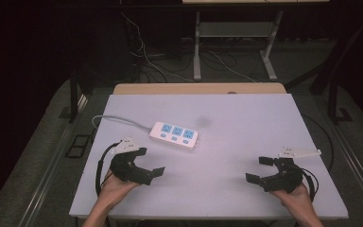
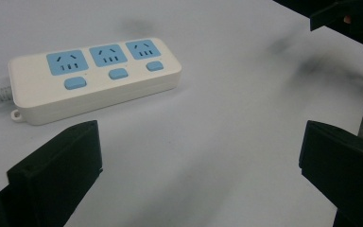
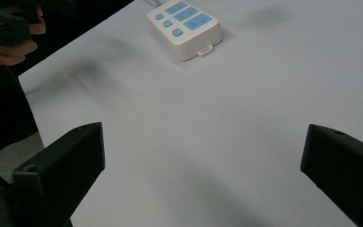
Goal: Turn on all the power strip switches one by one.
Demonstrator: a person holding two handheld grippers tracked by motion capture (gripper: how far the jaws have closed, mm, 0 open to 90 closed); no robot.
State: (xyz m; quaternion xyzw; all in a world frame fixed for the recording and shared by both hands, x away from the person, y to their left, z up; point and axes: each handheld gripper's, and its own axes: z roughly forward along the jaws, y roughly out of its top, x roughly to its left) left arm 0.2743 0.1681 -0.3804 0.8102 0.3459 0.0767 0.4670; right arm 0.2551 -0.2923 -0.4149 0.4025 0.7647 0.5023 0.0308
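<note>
Both tools, left (image 1: 150, 162) and right (image 1: 258, 169), jaws wide, empty, near power strip (image 1: 174, 135).

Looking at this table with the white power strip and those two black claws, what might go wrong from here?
The power strip lies loose on the smooth table, so a push from the open left gripper would likely slide or turn it rather than press a blue switch. Its grey cable trails off the table's left edge and might tug it sideways when moved. The open right gripper is far off and may reach late to steady it.
</note>
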